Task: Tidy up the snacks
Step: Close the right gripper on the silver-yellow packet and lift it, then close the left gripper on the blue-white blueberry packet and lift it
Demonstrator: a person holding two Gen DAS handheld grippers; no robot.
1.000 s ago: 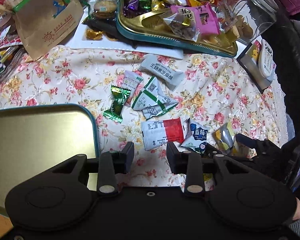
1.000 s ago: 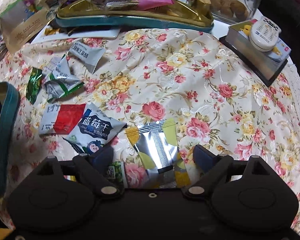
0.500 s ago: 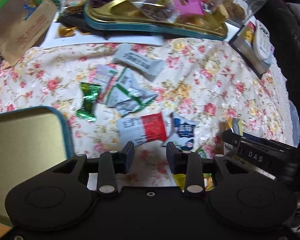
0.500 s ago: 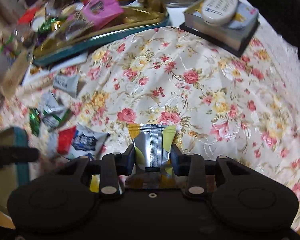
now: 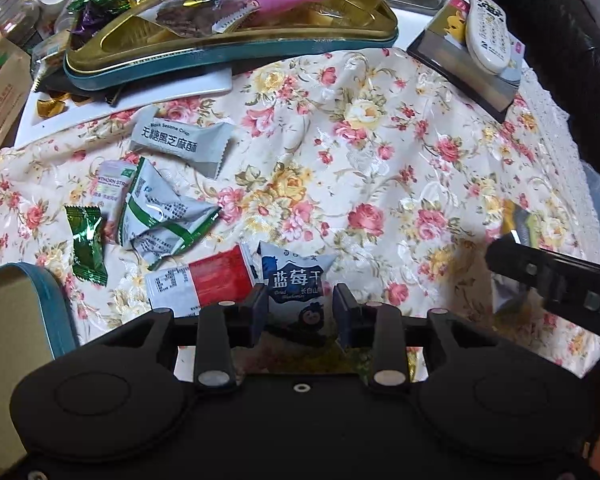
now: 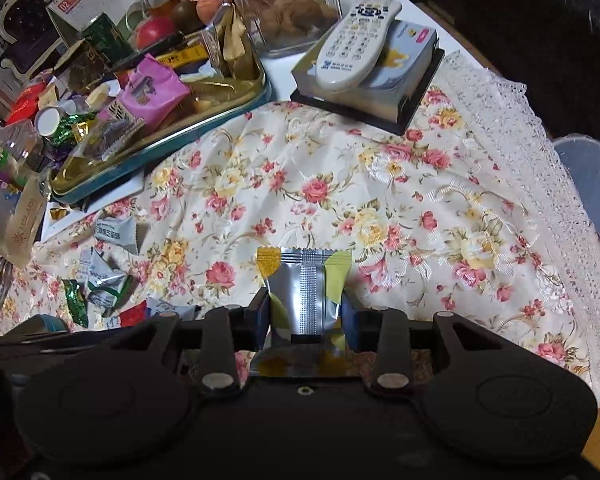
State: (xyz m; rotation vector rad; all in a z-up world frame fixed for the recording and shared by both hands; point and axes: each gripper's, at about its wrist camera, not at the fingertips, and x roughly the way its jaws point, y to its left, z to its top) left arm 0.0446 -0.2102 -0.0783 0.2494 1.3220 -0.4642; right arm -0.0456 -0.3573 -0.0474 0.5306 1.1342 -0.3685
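Note:
My right gripper (image 6: 306,316) is shut on a silver and yellow snack packet (image 6: 306,288) and holds it off the flowered cloth; the packet's top sticks out past the fingers. The left wrist view catches that gripper (image 5: 540,276) at the right edge. My left gripper (image 5: 300,312) is open and hangs low over a blue and white blueberry packet (image 5: 296,280), which lies between its fingertips. A red and white packet (image 5: 208,284) lies just left of it. Farther left are a green candy (image 5: 86,244), crumpled white and green packets (image 5: 160,216) and a grey sesame packet (image 5: 180,142).
An open tin with a teal rim (image 5: 56,304) sits at the near left. A gold tray (image 5: 220,52) heaped with snacks stands at the back, with a paper bag (image 5: 0,112) to its left. A remote (image 6: 352,44) lies on a book at the back right. The cloth's lace edge (image 6: 540,160) runs down the right.
The right gripper has shut on the silver packet and lifted it off the cloth. The left gripper has moved right, from beside the tin to over the blueberry packet, still open.

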